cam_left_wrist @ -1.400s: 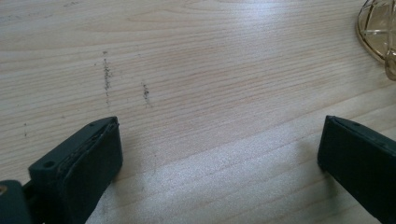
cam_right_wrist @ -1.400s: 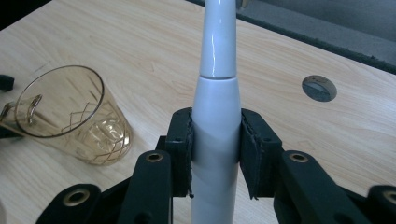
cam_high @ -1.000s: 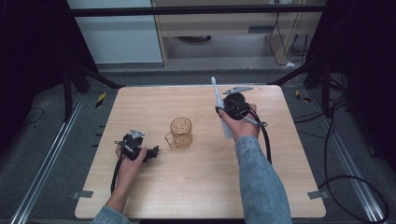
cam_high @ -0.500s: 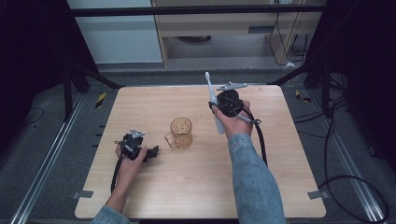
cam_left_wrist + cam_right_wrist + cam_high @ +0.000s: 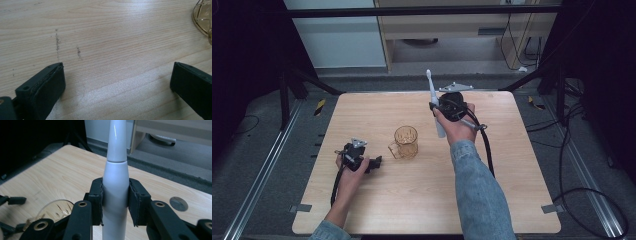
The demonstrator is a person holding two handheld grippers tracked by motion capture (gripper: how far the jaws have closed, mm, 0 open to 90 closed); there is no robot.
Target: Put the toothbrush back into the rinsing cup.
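Right gripper (image 5: 115,202): jaws clamped on the body of a white electric toothbrush (image 5: 115,182), held upright above the table (image 5: 522,165), brush head up. Left gripper (image 5: 117,82): jaws spread wide, empty, low over bare wood. An amber glass mug (image 5: 405,142) stands between them, near the left gripper.

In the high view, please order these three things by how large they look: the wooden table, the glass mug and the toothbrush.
1. Wooden table, by far the largest.
2. Toothbrush, long and thin; the right gripper lifts it nearer the camera, so this rank is unsure.
3. Glass mug.
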